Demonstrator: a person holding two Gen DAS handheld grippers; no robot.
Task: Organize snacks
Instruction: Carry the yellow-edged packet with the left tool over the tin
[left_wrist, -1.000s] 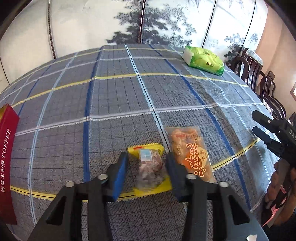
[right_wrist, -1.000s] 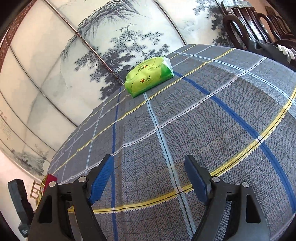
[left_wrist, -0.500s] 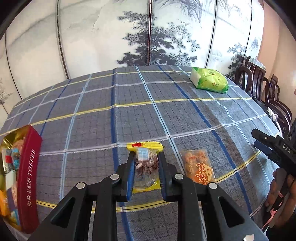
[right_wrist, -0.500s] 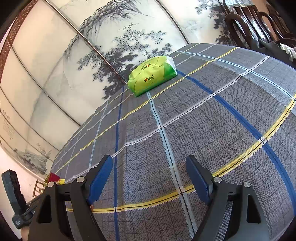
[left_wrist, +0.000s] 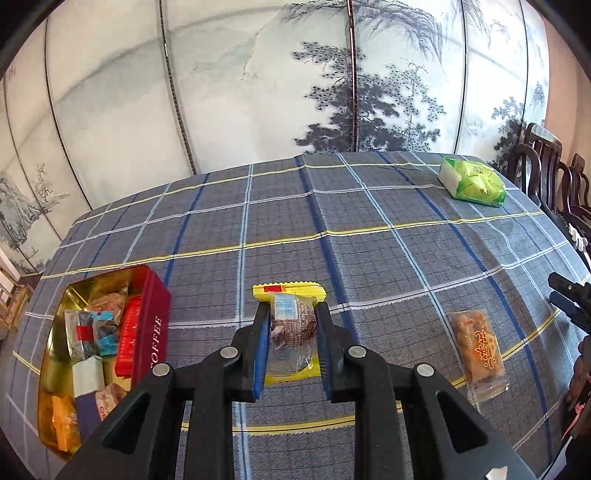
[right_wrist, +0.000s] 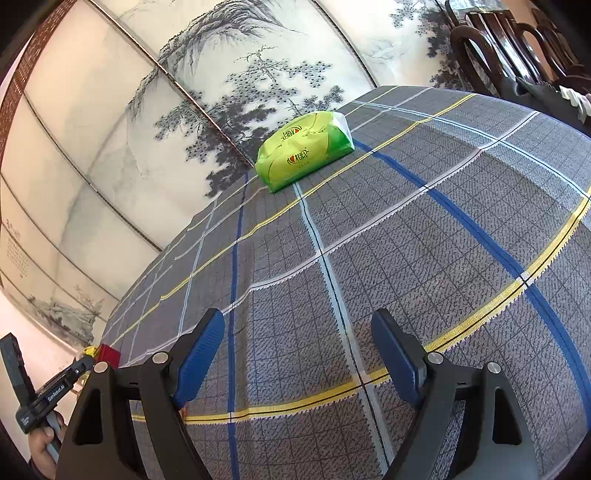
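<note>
My left gripper (left_wrist: 291, 325) is shut on a yellow-wrapped brown cake snack (left_wrist: 291, 328) and holds it lifted above the checked tablecloth. To its left stands an open red toffee tin (left_wrist: 147, 325) with several wrapped snacks inside. An orange snack packet (left_wrist: 480, 350) lies on the cloth to the right. In the right wrist view my right gripper (right_wrist: 297, 339) stands open over bare cloth with nothing between its blue pads. The same right gripper (left_wrist: 567, 301) shows at the right edge of the left wrist view. At the left edge of the right wrist view, the left gripper's body (right_wrist: 48, 395) shows.
A green tissue pack (left_wrist: 472, 181) (right_wrist: 306, 151) lies at the far side of the table. Dark wooden chairs (left_wrist: 554, 177) stand along the right. A painted folding screen (left_wrist: 295, 92) runs behind the table. A hand (right_wrist: 44, 446) grips the left tool's handle.
My left gripper closed on the yellow-wrapped cake and lifted it, pulling back so the red tin came fully into view. The right gripper stayed where it was.
</note>
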